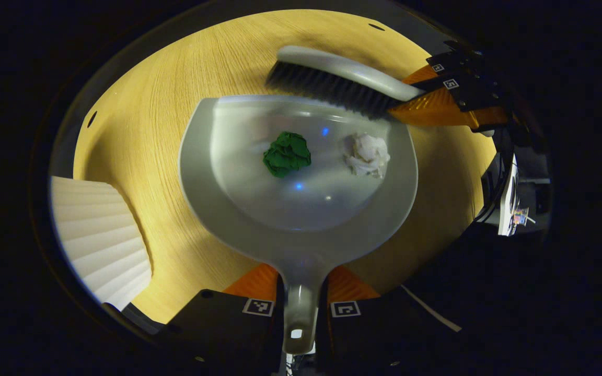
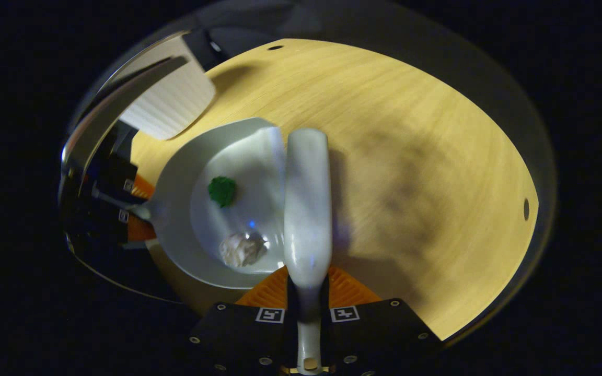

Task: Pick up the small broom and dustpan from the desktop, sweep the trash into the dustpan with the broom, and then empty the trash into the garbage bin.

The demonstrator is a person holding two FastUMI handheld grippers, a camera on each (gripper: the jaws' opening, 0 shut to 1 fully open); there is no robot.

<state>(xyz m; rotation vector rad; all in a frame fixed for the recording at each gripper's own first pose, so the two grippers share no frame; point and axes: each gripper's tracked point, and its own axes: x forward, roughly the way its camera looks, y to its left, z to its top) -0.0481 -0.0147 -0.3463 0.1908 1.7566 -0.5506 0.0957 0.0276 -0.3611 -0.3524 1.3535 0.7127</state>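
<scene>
In the left gripper view we see our left gripper (image 1: 301, 292) clamped on the grey dustpan (image 1: 238, 209) handle; a green paper ball (image 1: 287, 154) and a white paper wad (image 1: 367, 154) lie inside it. Our right gripper (image 2: 307, 292) is closed on the hand broom (image 2: 307, 209), bristles at the pan's mouth on the wooden desktop (image 2: 426, 172). A white ribbed garbage bin (image 1: 97, 240) stands beside. We find only square tracking markers, no readable writing

A pale wood-grain tabletop (image 2: 426, 156) lies lit amid darkness, small holes near its edge, shadows across it.
</scene>
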